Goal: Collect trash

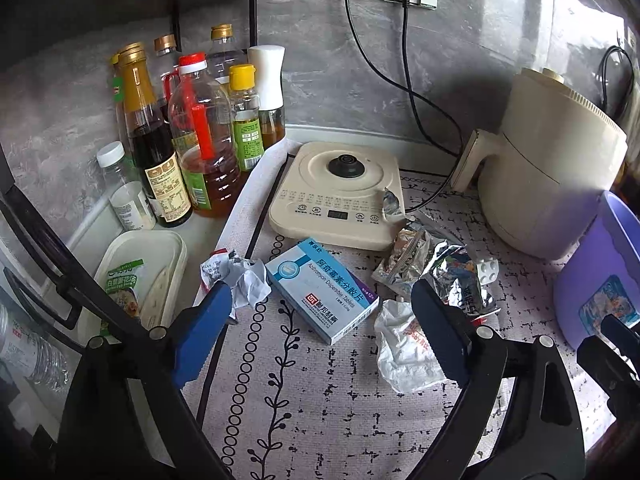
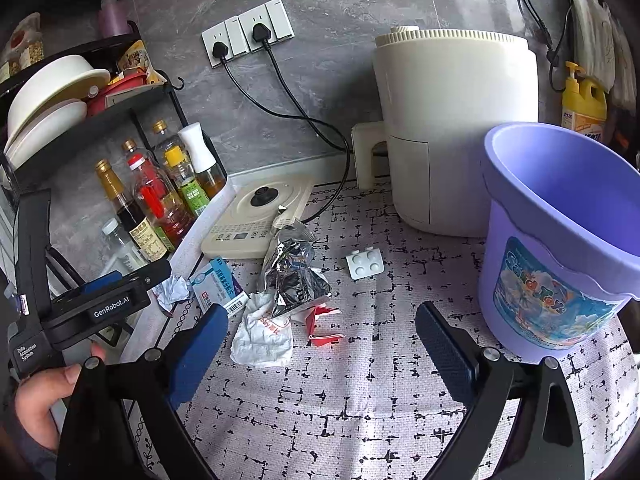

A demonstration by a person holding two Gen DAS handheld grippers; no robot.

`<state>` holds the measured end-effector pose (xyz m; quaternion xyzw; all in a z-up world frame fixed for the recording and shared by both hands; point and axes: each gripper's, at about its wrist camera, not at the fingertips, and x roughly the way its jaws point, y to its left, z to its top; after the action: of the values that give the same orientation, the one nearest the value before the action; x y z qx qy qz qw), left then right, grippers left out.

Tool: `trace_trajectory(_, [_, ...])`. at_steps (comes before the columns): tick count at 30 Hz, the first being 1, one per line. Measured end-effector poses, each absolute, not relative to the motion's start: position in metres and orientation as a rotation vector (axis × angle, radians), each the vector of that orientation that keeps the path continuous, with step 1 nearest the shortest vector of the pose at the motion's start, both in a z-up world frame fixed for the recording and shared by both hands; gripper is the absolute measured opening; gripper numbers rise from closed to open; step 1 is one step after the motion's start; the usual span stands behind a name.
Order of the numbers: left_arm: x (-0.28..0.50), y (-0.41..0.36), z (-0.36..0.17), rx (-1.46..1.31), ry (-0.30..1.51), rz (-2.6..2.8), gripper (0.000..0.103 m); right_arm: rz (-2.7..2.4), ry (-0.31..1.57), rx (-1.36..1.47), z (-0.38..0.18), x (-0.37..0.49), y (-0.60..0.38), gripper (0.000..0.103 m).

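Trash lies on a patterned mat (image 1: 320, 412): a blue-and-white medicine box (image 1: 320, 288), crumpled paper (image 1: 244, 280), a white wrapper (image 1: 404, 344), foil packets (image 1: 452, 272) and a white blister pack (image 1: 488, 272). My left gripper (image 1: 320, 292) hangs open over the box, its blue fingers either side without touching it. My right gripper (image 2: 322, 316) is open above the mat, over a red paper scrap (image 2: 320, 320) and beside the white wrapper (image 2: 264, 336). A purple bucket (image 2: 560, 240) stands upright at the right, nothing visible inside.
Oil and sauce bottles (image 1: 192, 140) crowd the back left under a black rack (image 2: 80, 120). A cream kettle base (image 1: 336, 192) and air fryer (image 2: 452, 128) stand behind the trash, with black cords (image 1: 420, 92) trailing to wall sockets. A lidded food tub (image 1: 140, 276) sits left.
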<state>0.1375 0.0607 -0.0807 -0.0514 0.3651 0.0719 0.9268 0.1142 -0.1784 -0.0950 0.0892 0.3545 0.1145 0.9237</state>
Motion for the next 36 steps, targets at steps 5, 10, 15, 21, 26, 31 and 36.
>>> trace_trajectory(5, [0.143,0.065,-0.094,-0.127,0.757,0.188,0.081,0.249,0.757,0.178,-0.107,0.122,-0.176,0.087])
trace_trajectory(10, [0.147,0.065,-0.106,-0.141,0.744,0.24,0.077,0.263,0.788,0.183,-0.12,0.133,-0.172,0.078])
trace_trajectory(15, [0.142,0.066,-0.117,-0.18,0.704,0.292,0.073,0.282,0.813,0.179,-0.132,0.142,-0.168,0.073])
trace_trajectory(21, [0.144,0.07,-0.124,-0.193,0.672,0.369,0.071,0.303,0.832,0.181,-0.144,0.149,-0.163,0.073])
trace_trajectory(26, [0.151,0.077,-0.13,-0.193,0.655,0.456,0.071,0.311,0.856,0.188,-0.156,0.157,-0.162,0.071])
trace_trajectory(31, [0.161,0.086,-0.141,-0.206,0.675,0.516,0.071,0.329,0.878,0.194,-0.164,0.167,-0.158,0.067])
trace_trajectory(36, [0.168,0.088,-0.144,-0.185,0.683,0.538,0.077,0.349,0.898,0.174,-0.171,0.175,-0.148,0.066])
